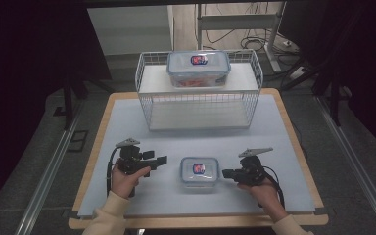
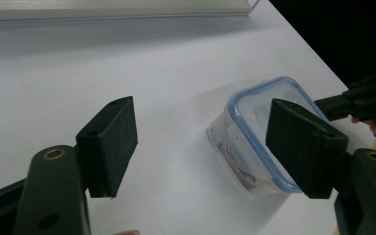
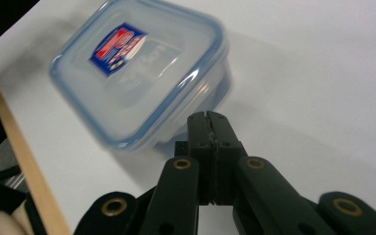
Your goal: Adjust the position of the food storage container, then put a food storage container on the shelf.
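A small clear box with a blue-rimmed lid and a red and blue label (image 1: 199, 171) sits on the pale mat near the front edge, between my two grippers. My left gripper (image 1: 160, 159) is just left of it, jaws wide open and empty; in the left gripper view (image 2: 203, 147) the small box (image 2: 254, 142) lies ahead to the right. My right gripper (image 1: 226, 173) is just right of the small box, jaws pressed together on nothing; in the right gripper view (image 3: 208, 117) its tips sit close to the small box (image 3: 137, 68).
A white wire rack (image 1: 199, 100) stands at the back of the mat, with a larger clear box (image 1: 198, 67) on its upper shelf. The wooden table edge (image 1: 293, 132) frames the mat. Cables trail from both grippers.
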A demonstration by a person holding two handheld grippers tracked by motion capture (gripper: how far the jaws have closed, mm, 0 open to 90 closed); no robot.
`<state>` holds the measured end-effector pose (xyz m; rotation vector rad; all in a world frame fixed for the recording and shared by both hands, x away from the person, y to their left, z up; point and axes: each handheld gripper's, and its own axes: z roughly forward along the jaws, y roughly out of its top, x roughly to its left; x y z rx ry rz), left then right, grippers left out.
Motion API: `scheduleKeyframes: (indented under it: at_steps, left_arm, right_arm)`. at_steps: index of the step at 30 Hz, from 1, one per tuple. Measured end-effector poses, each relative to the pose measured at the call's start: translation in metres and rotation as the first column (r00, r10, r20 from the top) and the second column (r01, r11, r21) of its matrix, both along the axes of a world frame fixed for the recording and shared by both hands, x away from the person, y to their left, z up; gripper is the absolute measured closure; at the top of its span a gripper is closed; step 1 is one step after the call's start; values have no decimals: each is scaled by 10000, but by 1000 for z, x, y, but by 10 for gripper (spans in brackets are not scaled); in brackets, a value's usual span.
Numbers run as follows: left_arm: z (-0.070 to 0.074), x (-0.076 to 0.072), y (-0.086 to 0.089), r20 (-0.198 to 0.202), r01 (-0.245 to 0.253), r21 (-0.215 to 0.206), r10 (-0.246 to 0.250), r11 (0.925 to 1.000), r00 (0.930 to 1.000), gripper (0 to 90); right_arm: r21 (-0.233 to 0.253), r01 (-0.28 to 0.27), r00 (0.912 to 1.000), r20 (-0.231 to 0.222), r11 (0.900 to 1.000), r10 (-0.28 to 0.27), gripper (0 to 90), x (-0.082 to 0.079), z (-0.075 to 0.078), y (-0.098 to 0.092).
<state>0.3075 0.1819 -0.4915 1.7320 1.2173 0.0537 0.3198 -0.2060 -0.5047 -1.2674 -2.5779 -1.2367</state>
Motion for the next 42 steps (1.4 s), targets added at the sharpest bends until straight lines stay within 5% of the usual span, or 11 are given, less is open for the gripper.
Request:
scheduleKeyframes:
  at_steps: [11, 20, 31, 42]
  left_arm:
    - [0, 0, -1, 12, 53, 75, -53, 10000, 10000, 273]
    - [1, -4, -5, -70, 198, 36, -197, 9998, 9998, 265]
    - [-7, -10, -13, -691, 385, -226, -400, 9990, 9968, 207]
    - [-8, -15, -19, -853, 726, -309, -750, 9969, 9935, 187]
  right_arm:
    - [-285, -1240, 9923, -85, 9919, 1238, 890, -33, -4, 9]
    - [-232, -1295, 9915, -110, 9913, 1293, 854, -35, -6, 8]
    - [463, -893, 9960, -57, 9949, 896, 463, -28, -1, -5]
    - [987, -703, 9975, -18, 9926, 708, 338, -24, 5, -11]
